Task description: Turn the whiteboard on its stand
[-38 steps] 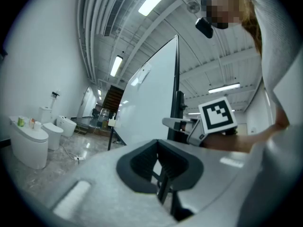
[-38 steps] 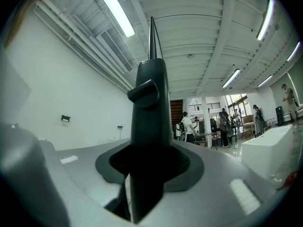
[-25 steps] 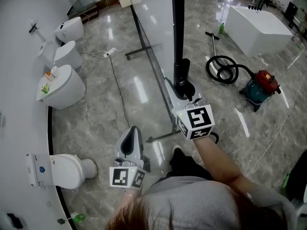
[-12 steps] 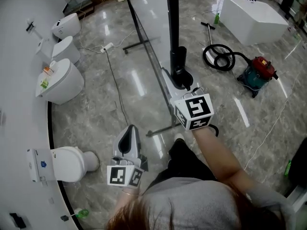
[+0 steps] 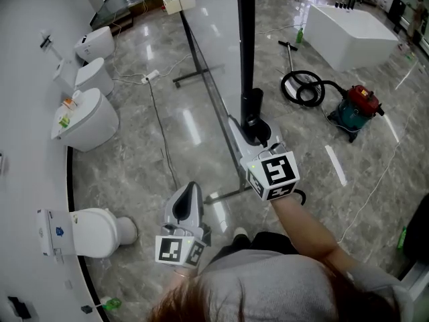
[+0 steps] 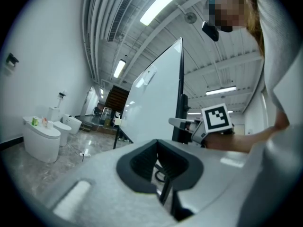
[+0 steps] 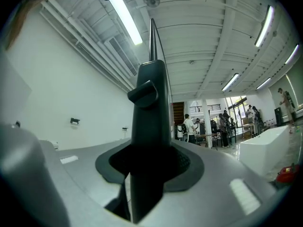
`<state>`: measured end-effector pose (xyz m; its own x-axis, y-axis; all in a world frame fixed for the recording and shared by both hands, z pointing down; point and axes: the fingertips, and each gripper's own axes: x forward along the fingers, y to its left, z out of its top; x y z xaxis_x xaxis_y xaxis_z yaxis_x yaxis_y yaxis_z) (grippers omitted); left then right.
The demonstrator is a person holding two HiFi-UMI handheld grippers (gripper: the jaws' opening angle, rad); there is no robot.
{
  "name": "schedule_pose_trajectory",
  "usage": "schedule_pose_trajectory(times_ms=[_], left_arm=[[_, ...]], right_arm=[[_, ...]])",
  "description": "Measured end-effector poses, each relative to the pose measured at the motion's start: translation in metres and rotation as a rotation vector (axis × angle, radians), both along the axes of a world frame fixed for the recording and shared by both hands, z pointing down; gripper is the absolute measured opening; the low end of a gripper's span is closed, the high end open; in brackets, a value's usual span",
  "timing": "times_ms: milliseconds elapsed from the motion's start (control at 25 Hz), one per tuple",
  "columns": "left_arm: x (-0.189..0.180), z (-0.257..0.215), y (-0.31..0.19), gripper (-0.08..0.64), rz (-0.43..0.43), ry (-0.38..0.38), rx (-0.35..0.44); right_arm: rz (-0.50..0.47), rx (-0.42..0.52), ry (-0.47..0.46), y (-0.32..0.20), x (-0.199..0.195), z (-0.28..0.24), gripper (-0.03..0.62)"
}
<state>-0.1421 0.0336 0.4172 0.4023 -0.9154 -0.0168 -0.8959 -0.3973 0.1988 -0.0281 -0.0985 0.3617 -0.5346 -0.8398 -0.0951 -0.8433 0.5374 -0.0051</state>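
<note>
The whiteboard [image 5: 213, 25] stands edge-on on its wheeled stand, with a black upright post [image 5: 247, 52] at its near end. My right gripper [image 5: 255, 133] is shut on that post at about waist height. In the right gripper view the post [image 7: 150, 117] fills the gap of the right gripper [image 7: 150, 169], both jaws pressed on it. My left gripper [image 5: 188, 194] hangs free to the left of the board, level, shut on nothing. In the left gripper view the left gripper [image 6: 160, 161] faces the white board face [image 6: 156, 89].
Toilets [image 5: 86, 121] [image 5: 90, 232] line the left wall. A white bathtub [image 5: 352, 35] and a red and teal vacuum cleaner [image 5: 356, 116] with its hose lie to the right. A stand leg [image 5: 201, 72] and a cable [image 5: 161, 133] cross the marble floor. People stand far off [image 7: 189, 126].
Both grippers have shifted a little across the floor as the person stepped. The right one has kept its hold on the post; the left has stayed free.
</note>
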Motion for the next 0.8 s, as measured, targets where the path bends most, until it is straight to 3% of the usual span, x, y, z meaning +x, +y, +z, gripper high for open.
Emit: schedule_pose_trajectory(times_ms=[800], left_arm=[[0.042,-0.007,0.067,0.002,-0.026,0.033,0.014]], right_arm=[[-0.071,-0.034,-0.017,0.075,0.005,0.003,0.167]])
